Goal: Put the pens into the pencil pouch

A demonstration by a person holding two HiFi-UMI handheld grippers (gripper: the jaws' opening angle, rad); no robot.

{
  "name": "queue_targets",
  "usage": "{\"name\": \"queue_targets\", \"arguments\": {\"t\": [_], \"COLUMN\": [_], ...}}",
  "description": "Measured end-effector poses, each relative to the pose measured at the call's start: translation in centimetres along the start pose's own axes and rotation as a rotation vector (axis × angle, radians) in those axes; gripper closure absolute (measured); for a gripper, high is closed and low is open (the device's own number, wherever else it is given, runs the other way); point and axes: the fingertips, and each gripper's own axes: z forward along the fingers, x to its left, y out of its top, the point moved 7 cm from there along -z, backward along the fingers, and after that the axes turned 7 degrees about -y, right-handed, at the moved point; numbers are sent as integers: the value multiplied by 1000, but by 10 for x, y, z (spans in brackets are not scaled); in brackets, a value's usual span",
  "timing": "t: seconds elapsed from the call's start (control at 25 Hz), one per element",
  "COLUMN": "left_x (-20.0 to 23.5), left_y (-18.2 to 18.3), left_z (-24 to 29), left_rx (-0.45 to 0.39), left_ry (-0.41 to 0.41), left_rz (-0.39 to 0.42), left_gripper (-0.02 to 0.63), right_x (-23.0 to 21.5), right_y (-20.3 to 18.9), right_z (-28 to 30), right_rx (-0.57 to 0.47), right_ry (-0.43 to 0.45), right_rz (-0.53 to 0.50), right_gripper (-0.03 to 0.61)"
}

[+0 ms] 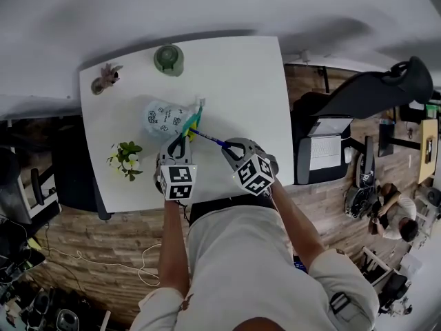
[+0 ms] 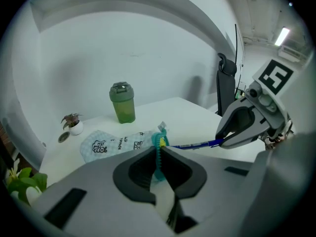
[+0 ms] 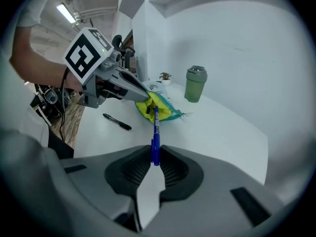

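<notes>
The left tool (image 2: 159, 154) was clamped shut on the teal zipper edge of the pencil pouch (image 2: 111, 143), which lay on the white bench (image 1: 241, 81). The right tool (image 3: 154, 159) pinched a blue pen (image 3: 155, 130) by its end, its tip apparently just inside the pouch's yellow-lined mouth. A black pen (image 3: 117, 121) lay on the bench nearby.

On your table (image 1: 248, 88), a green bottle (image 1: 169, 58) stands at the far edge, a potted plant (image 1: 107, 78) in the far-left corner, white flowers (image 1: 127, 158) by the left edge.
</notes>
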Motion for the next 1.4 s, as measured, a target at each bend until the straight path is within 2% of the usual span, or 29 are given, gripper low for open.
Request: {"name": "queue_targets", "arguments": {"t": [0.4, 0.88, 1.08, 1.16, 1.24, 1.4], "left_x": [4, 12, 18, 21, 25, 31], "left_y": [8, 3, -2, -4, -5, -8], "left_z": [-16, -20, -18, -18, -18, -18], "left_rx": [-68, -99, -102, -102, -101, -97], "left_ry": [-60, -122, -122, -119, -115, -104], "left_rz": [-42, -77, -90, -93, -89, -84], "left_gripper": [597, 597, 597, 597, 597, 597], "right_x": [5, 12, 16, 16, 16, 15], "right_y": [35, 82, 89, 88, 86, 83], "right_z": [30, 72, 83, 83, 78, 62], "right_rx": [-7, -83, -108, -112, -113, -135], "right_ry": [54, 104, 83, 74, 76, 78], "right_rz": [-45, 20, 36, 40, 40, 21], "right_gripper": [520, 518, 515, 497, 447, 439]}}
